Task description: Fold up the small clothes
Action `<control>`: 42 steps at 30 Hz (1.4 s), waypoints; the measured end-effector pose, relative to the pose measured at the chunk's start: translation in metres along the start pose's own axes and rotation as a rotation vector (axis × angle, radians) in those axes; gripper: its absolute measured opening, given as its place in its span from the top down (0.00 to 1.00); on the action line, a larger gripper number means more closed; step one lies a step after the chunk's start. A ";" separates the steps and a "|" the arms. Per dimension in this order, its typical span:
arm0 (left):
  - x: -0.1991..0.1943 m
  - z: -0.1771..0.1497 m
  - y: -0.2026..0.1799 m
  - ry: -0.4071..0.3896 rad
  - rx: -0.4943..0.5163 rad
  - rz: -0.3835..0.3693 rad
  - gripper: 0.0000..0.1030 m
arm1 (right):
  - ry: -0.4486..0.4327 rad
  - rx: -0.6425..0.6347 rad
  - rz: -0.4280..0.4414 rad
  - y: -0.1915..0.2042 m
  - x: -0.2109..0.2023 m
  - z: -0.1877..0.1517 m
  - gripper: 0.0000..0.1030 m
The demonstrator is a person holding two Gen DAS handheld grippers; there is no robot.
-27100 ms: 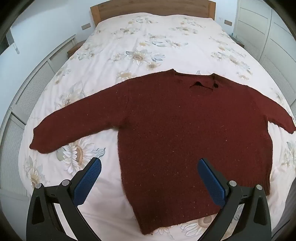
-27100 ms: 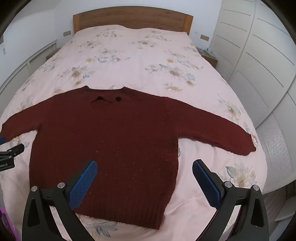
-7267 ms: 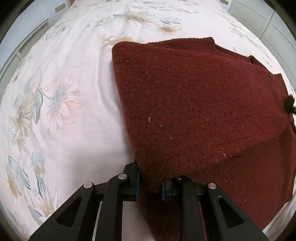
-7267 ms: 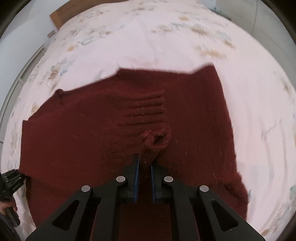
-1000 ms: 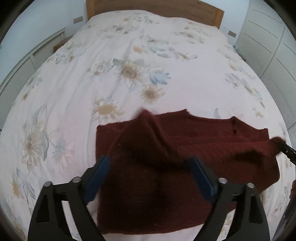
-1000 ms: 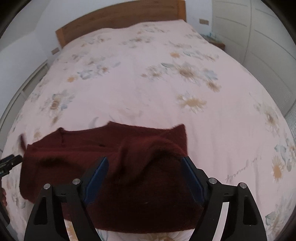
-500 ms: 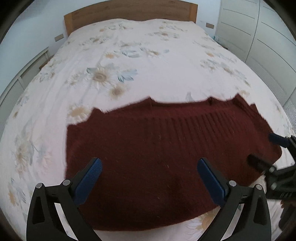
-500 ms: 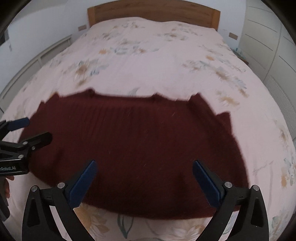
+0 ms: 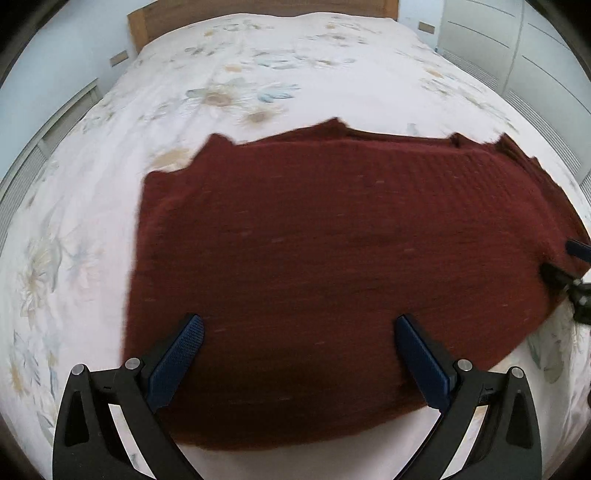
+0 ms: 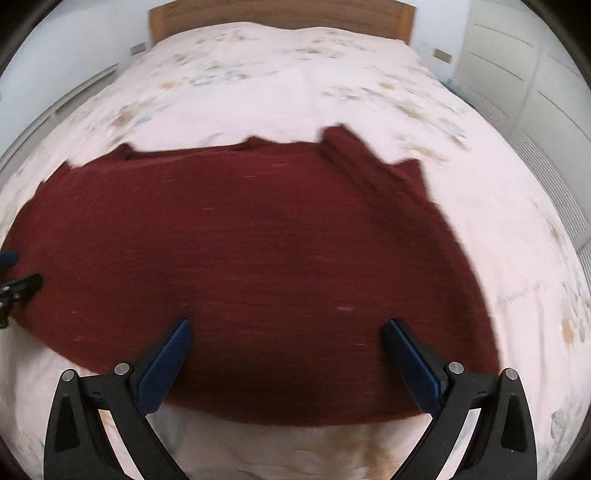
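Note:
A dark red knitted sweater [image 9: 332, 258] lies folded into a wide rectangle on the flowered bedspread [image 9: 258, 74]. My left gripper [image 9: 299, 328] hangs just above its near left part, open, nothing between the blue pads. In the right wrist view the same sweater [image 10: 258, 258] fills the middle, and my right gripper [image 10: 286, 330] stands open over its near right part, also empty. The right gripper's tips show at the right edge of the left wrist view [image 9: 569, 266]; the left gripper's tips show at the left edge of the right wrist view [image 10: 14, 273]. Both views are motion-blurred.
The bed has a wooden headboard [image 9: 258, 7] at the far end. White wardrobe doors [image 10: 535, 74] stand to the right, a louvred panel [image 9: 22, 166] and wall to the left. Bare bedspread [image 10: 295, 92] lies beyond the sweater.
The lifted fold dropped flat from both grippers as their jaws spread wide. Both grippers have since come down closer to the sweater, which now looks larger.

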State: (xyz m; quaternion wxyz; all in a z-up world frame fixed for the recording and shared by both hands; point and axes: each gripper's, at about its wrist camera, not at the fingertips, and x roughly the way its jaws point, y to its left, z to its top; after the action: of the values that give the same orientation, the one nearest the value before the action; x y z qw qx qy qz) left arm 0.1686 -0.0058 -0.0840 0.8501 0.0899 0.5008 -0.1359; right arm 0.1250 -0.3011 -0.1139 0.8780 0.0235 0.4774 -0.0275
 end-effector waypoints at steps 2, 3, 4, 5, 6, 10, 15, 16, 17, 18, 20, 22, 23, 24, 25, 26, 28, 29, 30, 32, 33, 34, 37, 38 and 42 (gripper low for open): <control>0.000 -0.002 0.012 -0.003 -0.017 -0.012 0.01 | 0.000 0.027 -0.012 -0.016 -0.001 -0.003 0.00; 0.000 -0.004 0.015 -0.006 -0.016 -0.019 0.01 | 0.000 0.037 -0.017 -0.023 -0.001 -0.004 0.00; 0.000 -0.006 0.016 -0.010 -0.009 -0.025 0.01 | 0.004 0.049 -0.014 -0.029 0.000 -0.006 0.00; 0.000 -0.009 0.017 -0.012 -0.006 -0.029 0.01 | 0.010 0.058 -0.013 -0.034 0.002 -0.008 0.00; 0.001 -0.011 0.016 -0.011 -0.008 -0.032 0.01 | 0.013 0.061 -0.008 -0.035 0.005 -0.010 0.00; 0.004 -0.013 0.015 -0.008 -0.045 -0.036 0.01 | 0.007 0.052 -0.010 -0.032 0.010 -0.015 0.00; 0.005 -0.013 0.014 -0.005 -0.049 -0.032 0.01 | 0.024 0.052 -0.010 -0.030 0.012 -0.012 0.00; 0.005 -0.012 0.014 0.002 -0.047 -0.038 0.01 | 0.028 0.052 -0.010 -0.030 0.009 -0.012 0.00; 0.003 -0.010 0.014 0.013 -0.045 -0.046 0.01 | 0.030 0.053 -0.008 -0.029 0.006 -0.010 0.00; 0.001 -0.008 0.014 0.025 -0.044 -0.056 0.01 | 0.025 0.056 0.001 -0.027 0.002 -0.007 0.00; -0.009 -0.004 0.020 0.049 -0.063 -0.075 0.01 | 0.020 0.059 0.020 -0.023 -0.008 -0.007 0.00; -0.019 0.000 0.026 0.053 -0.086 -0.093 0.01 | 0.017 0.052 0.023 -0.020 -0.018 -0.009 0.00; -0.027 0.002 0.033 0.051 -0.102 -0.108 0.01 | 0.014 0.048 0.024 -0.018 -0.022 -0.010 0.00; -0.032 0.004 0.038 0.049 -0.116 -0.116 0.01 | 0.009 0.044 0.031 -0.016 -0.028 -0.012 0.00; -0.038 0.006 0.045 0.045 -0.135 -0.113 0.01 | 0.006 0.042 0.035 -0.015 -0.032 -0.013 0.00; -0.043 0.008 0.054 0.039 -0.156 -0.101 0.01 | 0.004 0.040 0.039 -0.013 -0.037 -0.016 0.00; -0.049 0.011 0.070 0.031 -0.188 -0.095 0.01 | 0.001 0.034 0.039 -0.011 -0.045 -0.021 0.00; -0.050 0.011 0.079 0.033 -0.210 -0.094 0.01 | -0.001 0.032 0.036 -0.011 -0.050 -0.024 0.00; -0.049 0.012 0.086 0.043 -0.232 -0.093 0.01 | -0.001 0.031 0.032 -0.011 -0.053 -0.027 0.00; -0.042 0.010 0.097 0.070 -0.265 -0.101 0.01 | 0.004 0.039 0.028 -0.011 -0.058 -0.032 0.00; -0.037 0.009 0.101 0.087 -0.283 -0.113 0.01 | 0.007 0.047 0.028 -0.013 -0.061 -0.035 0.00; -0.030 0.007 0.104 0.103 -0.301 -0.129 0.01 | 0.009 0.053 0.026 -0.015 -0.062 -0.037 0.00; -0.014 0.000 0.109 0.143 -0.345 -0.168 0.01 | 0.022 0.067 0.014 -0.022 -0.064 -0.043 0.00; -0.012 -0.003 0.114 0.153 -0.349 -0.178 0.01 | 0.025 0.071 0.010 -0.024 -0.066 -0.045 0.00; 0.007 -0.007 0.110 0.189 -0.351 -0.173 0.01 | 0.038 0.081 -0.006 -0.031 -0.067 -0.048 0.00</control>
State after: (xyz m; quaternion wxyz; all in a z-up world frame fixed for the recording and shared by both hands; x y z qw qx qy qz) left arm 0.2014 0.0998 -0.0920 0.7870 -0.0904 0.6003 -0.1101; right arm 0.0460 -0.3266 -0.0838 0.8670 0.0581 0.4925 -0.0488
